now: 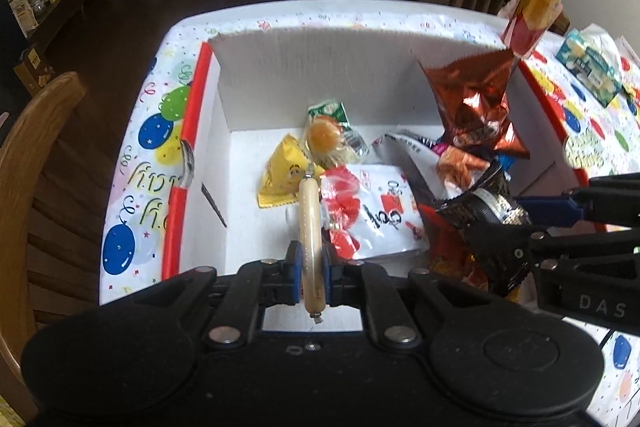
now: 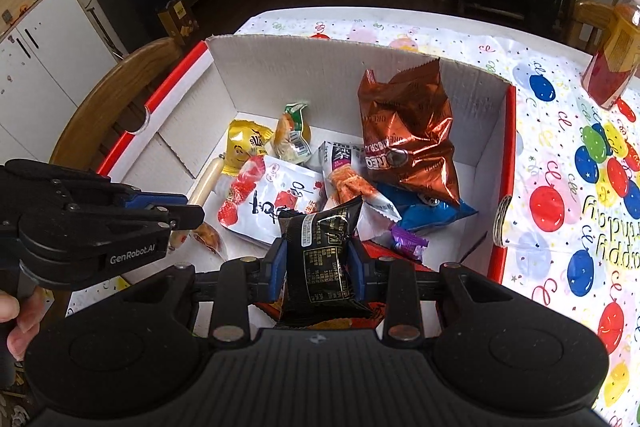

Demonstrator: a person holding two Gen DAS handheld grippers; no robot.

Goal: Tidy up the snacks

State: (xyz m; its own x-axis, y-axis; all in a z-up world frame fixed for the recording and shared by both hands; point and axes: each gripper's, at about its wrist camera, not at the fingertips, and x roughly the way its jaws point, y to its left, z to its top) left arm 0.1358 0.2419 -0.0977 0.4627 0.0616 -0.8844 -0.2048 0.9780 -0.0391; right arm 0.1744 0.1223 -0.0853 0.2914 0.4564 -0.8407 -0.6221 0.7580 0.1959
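**Snacks being gathered in a cardboard box, seen from both grippers**

Snacks are lying in a loose pile on the floor of an open white cardboard box [image 2: 280, 75] with red edges. The left gripper [image 1: 311, 269] is clamping a thin, pale sausage stick [image 1: 309, 227] between its blue pads, jaws almost together, the stick pointing forward over the box. The right gripper [image 2: 316, 267] is pinching a small black packet [image 2: 320, 259] by its sides, jaws set narrowly apart around it, just above the near end of the box. Inside the box, a shiny brown bag [image 2: 404, 135] is leaning against the far right wall; a white pouch with red print [image 2: 272, 199], a yellow packet [image 2: 244, 143], a blue packet [image 2: 432, 211] and a purple sweet [image 2: 408, 239] are resting beside and beneath it. The box is sitting on a table under a balloon-patterned cloth [image 2: 560, 187]. A wooden chair [image 2: 116, 95] is standing at the table's left side, and a dark wooden floor is stretching behind, with a black jacket draped over a far chair.
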